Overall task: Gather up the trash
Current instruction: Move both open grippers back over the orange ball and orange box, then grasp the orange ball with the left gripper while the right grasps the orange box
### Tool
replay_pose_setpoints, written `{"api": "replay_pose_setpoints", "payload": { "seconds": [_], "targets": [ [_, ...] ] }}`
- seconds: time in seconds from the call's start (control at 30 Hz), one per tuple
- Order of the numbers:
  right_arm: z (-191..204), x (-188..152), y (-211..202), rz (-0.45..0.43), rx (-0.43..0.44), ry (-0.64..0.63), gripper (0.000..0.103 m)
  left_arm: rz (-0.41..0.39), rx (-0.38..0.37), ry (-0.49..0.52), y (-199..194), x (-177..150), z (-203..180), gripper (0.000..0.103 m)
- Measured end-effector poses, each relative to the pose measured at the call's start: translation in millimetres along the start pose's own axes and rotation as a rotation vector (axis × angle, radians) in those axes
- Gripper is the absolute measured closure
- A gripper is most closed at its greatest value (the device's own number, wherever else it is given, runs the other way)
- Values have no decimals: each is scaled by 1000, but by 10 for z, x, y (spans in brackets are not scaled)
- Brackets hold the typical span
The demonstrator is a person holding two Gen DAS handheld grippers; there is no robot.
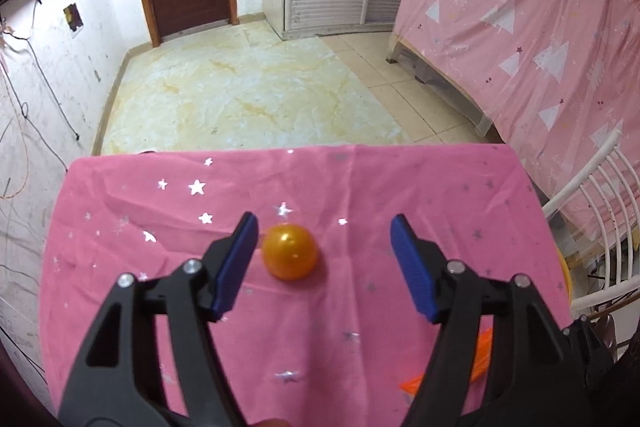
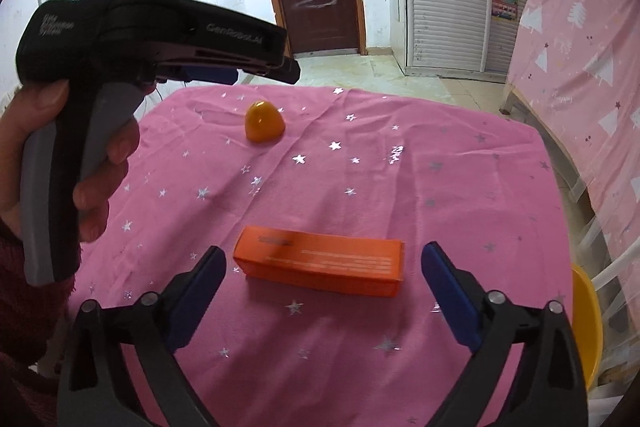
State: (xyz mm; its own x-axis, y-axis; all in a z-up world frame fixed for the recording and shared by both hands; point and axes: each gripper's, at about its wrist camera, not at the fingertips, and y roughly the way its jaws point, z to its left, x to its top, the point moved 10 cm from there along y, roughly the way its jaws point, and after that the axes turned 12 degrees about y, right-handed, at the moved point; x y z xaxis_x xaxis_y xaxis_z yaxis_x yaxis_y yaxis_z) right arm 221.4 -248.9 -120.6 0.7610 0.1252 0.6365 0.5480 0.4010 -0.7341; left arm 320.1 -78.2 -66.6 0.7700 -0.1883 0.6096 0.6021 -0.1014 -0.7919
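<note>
Currently both grippers are hovering over the table, which a pink starred cloth is covering, and two pieces of trash are lying on it. The left gripper is standing with its jaws apart and nothing clamped; the ball is lying between them, hard against the left pad as seen from the left wrist, though contact cannot be confirmed. The right gripper is standing with its jaws wide apart and empty, and the box is lying crosswise between them, nearer the front edge of the table, well apart from the ball, which sits toward the far-left corner in the right wrist view. The ball is looking glossy, hard and light, probably hollow plastic, so it is likely to be slippery and free to roll; the pads should be closing across its widest part, centred, with moderate force. The box is looking like thin cardboard, light and fairly stiff but crushable; its long axis is running across the jaw gap, so the grip should be going over the two long faces near the middle after a wrist turn, not end to end. A yellow bin is showing past the right edge of the table.
</note>
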Motion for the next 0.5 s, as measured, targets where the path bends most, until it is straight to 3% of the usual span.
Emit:
{"api": "replay_pose_setpoints", "payload": {
  "seconds": [0.3,0.5],
  "targets": [
    [108,-13,216,22,-67,-31,9,32,-30,-18,197,-95,156,37],
    [84,-16,298,40,-66,-23,9,51,-31,-32,320,-149,214,37]
  ]
}}
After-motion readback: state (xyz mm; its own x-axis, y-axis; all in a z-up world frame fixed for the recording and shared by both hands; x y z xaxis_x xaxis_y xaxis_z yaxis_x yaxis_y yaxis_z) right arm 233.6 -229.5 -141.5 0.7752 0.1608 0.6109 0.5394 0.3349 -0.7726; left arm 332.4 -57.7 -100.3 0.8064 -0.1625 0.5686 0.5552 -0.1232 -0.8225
